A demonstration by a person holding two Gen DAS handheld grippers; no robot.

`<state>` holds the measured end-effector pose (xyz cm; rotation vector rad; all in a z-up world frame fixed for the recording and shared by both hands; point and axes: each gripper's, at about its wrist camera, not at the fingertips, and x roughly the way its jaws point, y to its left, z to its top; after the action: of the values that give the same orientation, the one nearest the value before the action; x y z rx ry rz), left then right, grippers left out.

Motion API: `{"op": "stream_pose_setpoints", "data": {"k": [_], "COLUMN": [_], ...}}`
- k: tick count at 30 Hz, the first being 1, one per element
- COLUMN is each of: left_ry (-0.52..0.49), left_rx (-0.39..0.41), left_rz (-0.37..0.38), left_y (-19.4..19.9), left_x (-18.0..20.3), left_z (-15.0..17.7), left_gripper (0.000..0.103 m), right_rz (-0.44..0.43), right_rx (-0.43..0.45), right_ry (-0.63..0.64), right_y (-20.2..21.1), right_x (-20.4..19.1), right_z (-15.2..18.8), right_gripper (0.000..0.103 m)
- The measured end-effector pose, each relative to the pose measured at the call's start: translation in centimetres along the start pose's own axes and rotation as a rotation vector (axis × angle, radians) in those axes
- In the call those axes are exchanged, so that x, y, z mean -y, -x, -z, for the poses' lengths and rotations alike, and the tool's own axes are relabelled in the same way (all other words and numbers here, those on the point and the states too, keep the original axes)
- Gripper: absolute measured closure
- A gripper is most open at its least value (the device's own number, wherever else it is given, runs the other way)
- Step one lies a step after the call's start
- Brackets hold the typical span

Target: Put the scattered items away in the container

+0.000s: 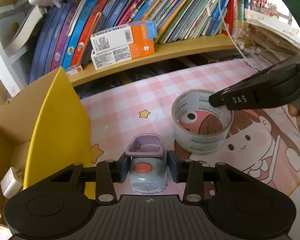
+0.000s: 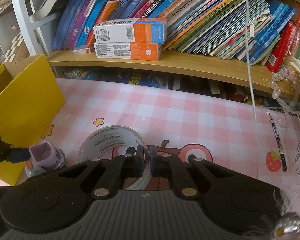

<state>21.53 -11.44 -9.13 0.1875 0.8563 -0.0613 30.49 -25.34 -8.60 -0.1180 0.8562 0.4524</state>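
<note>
A small light-blue toy car (image 1: 148, 173) with a purple seat stands on the pink checked mat, right beside the yellow cardboard box (image 1: 56, 130). My left gripper (image 1: 148, 161) is shut on it, one pad against each side. To the car's right stands a roll of clear tape (image 1: 200, 140). In the right wrist view my right gripper (image 2: 146, 157) pinches the near wall of the tape roll (image 2: 110, 138), one finger inside the ring and one outside. The toy car (image 2: 44, 158) and box (image 2: 24, 104) lie at the left there.
A wooden shelf (image 2: 170, 64) full of leaning books runs along the back, with two stacked toothpaste boxes (image 2: 130, 42) on it. A pencil (image 2: 278, 142) lies on the mat at the right, near a white cord (image 2: 251, 70) and a bead string (image 2: 278, 84).
</note>
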Motion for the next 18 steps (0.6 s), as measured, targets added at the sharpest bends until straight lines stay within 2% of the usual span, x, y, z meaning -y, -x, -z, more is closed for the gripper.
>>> {"op": "stream_pose_setpoints", "data": {"k": [18], "left_ry": [-0.037], "left_rx": [0.088], "left_rz": [0.054], "left_y": [6.9], "left_x": [1.3], "left_z": [1.0], "left_gripper": [0.064], "right_rz": [0.039], "right_rx": [0.048], "right_ry": [-0.008], "right_y": [7.1], "right_x": [0.0], "right_z": [2.7], "right_gripper": [0.097]}}
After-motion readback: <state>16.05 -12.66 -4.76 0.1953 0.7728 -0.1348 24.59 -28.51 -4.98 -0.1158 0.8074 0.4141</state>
